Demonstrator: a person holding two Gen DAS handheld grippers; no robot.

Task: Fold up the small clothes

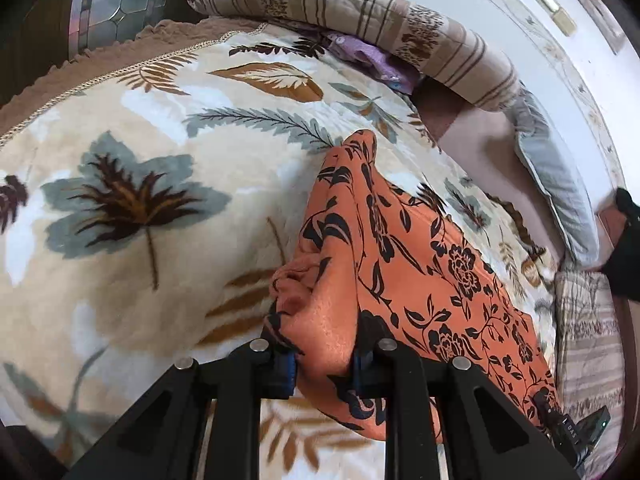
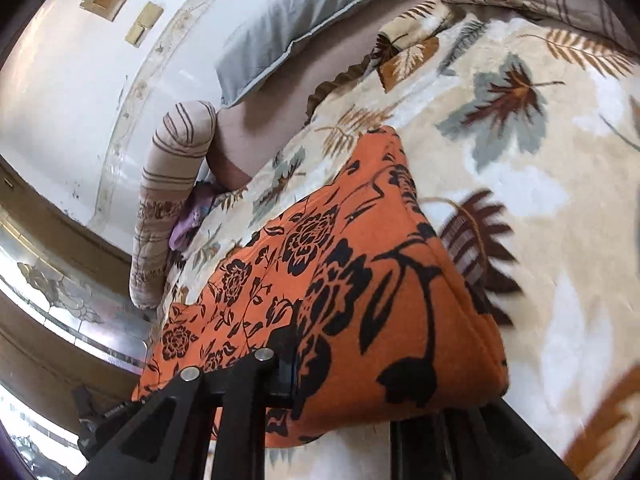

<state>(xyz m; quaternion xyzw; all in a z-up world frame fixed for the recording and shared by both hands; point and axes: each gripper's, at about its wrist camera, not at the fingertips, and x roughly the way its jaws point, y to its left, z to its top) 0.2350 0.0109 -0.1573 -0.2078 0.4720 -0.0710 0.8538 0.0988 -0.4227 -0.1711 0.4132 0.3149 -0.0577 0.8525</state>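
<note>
both views are bright with soft, even daylight and no hard shadows. the white wall (image 1: 520,12) is washed out almost to pure white in the left wrist view, and it glares likewise in the right wrist view. strong fisheye bending curves the striped bolster (image 1: 360,28) and darkens the corners into a black ring. motion blur smears the leaf-print blanket (image 2: 520,200) at the right in the right wrist view. the orange floral cloth (image 1: 420,260) is fairly sharp.
</note>
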